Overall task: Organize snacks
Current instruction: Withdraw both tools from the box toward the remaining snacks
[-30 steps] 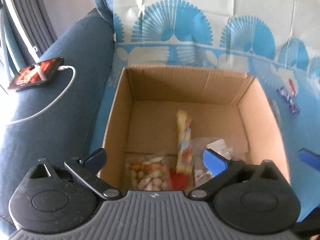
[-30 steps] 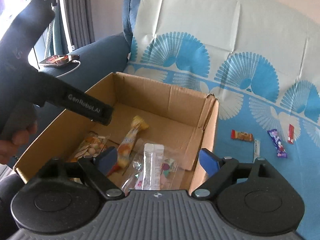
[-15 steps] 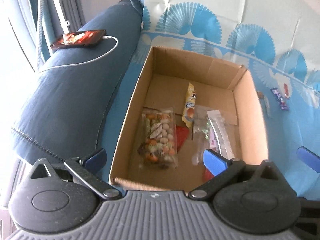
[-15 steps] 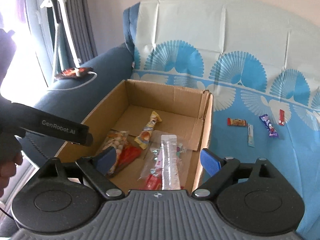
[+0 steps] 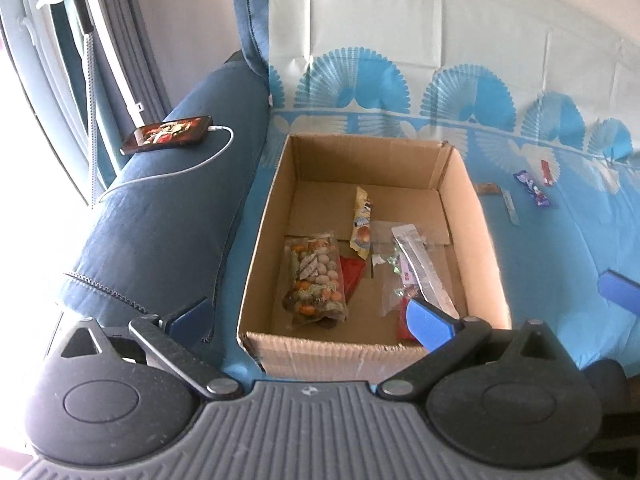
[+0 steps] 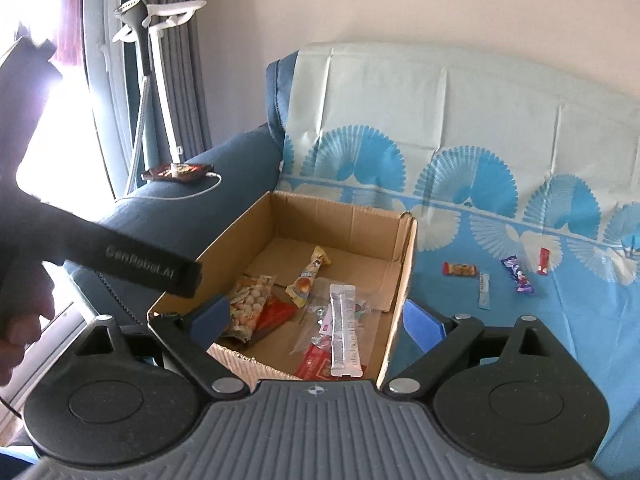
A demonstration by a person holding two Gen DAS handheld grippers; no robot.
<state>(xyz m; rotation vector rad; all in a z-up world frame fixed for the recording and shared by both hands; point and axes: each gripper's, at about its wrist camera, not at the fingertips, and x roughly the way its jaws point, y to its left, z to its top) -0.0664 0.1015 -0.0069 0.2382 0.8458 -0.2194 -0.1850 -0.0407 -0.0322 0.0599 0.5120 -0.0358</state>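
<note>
- Two claws hang above the near end of the cardboard box [image 5: 476,216]; the left claw [image 5: 308,316] and the right claw [image 6: 316,316] both stand released, fingers spread wide, nothing between them.
- The loose snacks lie well apart from both claws, on the blue-patterned sofa cover [image 6: 560,320] to the right of the box: an orange bar [image 6: 460,269], a pale thin stick pack [image 6: 484,290], a purple wrapper [image 6: 518,280] and a small red wrapper [image 6: 543,261].
- The box sits on the sofa seat, against the dark blue armrest [image 5: 168,216], top open.
- Box contents: a clear bag of mixed nuts [image 5: 316,280] at left, a red packet [image 5: 351,276] partly under it, a yellow wrapper [image 5: 362,222] toward the middle, a clear bag of small candies [image 5: 394,276] and a long clear sachet [image 5: 424,272] laid over it at right.
- A phone [image 5: 168,134] with a white cable [image 5: 192,168] plugged in lies on top of the armrest.
- In the right wrist view, a hand [image 6: 20,320] grips the left tool's black handle [image 6: 132,266], which crosses in front of the box's left wall.
- The box's right wall stands between the right claw and the loose snacks.
</note>
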